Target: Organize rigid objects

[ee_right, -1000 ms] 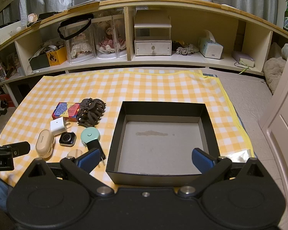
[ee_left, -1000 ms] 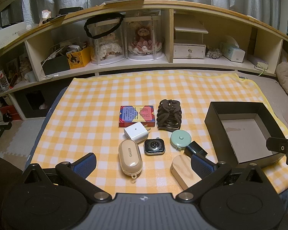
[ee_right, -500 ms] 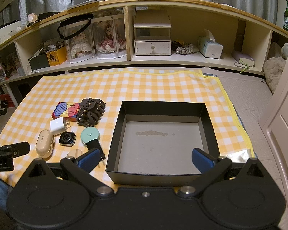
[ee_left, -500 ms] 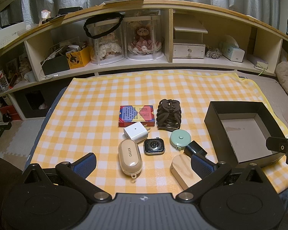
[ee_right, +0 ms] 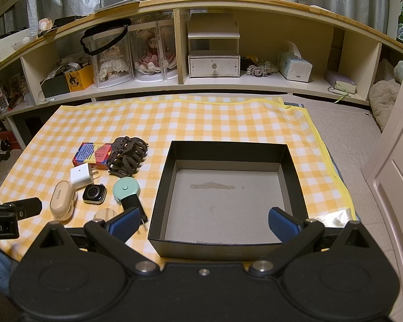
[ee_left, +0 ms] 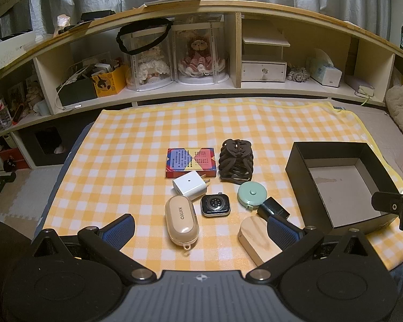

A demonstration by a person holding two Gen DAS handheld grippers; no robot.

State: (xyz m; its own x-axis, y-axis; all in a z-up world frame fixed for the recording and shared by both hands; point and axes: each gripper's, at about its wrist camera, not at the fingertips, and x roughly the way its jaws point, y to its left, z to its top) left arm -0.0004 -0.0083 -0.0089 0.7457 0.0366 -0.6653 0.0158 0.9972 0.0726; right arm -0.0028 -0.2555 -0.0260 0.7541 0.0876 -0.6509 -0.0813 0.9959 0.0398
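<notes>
Beige earbud case (ee_left: 182,221), white charger (ee_left: 190,186), watch face (ee_left: 215,205), card box (ee_left: 191,162), hair claw (ee_left: 236,160), mint tape measure (ee_left: 251,193) — all on the cloth; black box (ee_right: 228,196) empty. Left gripper (ee_left: 198,226) and right gripper (ee_right: 204,221) gape, holding nothing — sorting seems unstarted.

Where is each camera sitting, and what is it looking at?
Left wrist: sits on the left tool, facing the small things like the watch; its own two open fingers show.
Right wrist: sits on the right tool, facing the black box; its open fingers and part of the other tool show.
Both share: watch, box, checked cloth.
</notes>
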